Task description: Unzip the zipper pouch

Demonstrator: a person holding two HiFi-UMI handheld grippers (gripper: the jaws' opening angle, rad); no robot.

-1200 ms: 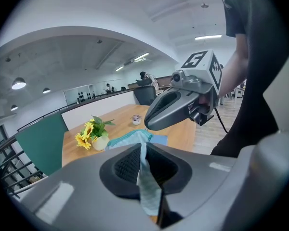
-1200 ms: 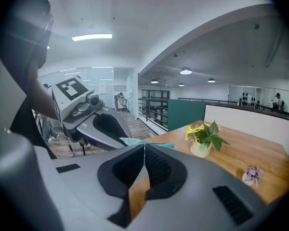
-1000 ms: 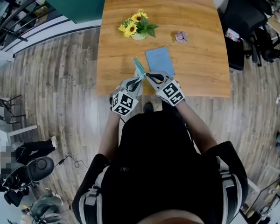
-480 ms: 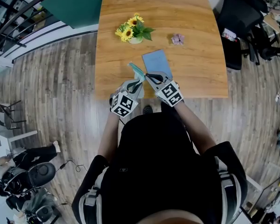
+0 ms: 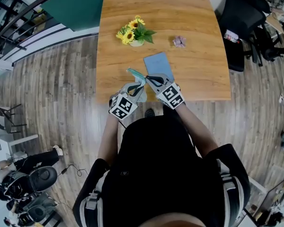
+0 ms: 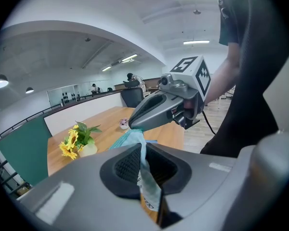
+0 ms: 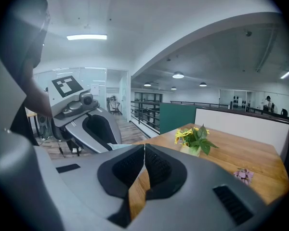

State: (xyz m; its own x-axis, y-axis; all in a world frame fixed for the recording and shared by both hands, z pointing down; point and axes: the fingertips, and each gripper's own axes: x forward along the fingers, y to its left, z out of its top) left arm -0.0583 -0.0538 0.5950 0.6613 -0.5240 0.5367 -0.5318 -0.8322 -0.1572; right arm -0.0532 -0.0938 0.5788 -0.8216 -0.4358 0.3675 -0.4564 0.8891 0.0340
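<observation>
We note left gripper (image 6: pixel 142 163) clamped on zipper pouch (image 5: pixel 157 63) corner, head view centre, near table (image 5: pixel 199 41) front edge. Right gripper (image 7: pixel 144 158) jaws shut, just right of it. Teal zipper edge runs upper-left from both tips.

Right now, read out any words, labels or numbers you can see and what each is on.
Nothing is legible.
Small tag on the pale teal fabric zipper pouch: print, too blurred to read.
Marker cubes on left gripper and right gripper: black-and-white squares, no words.
</observation>
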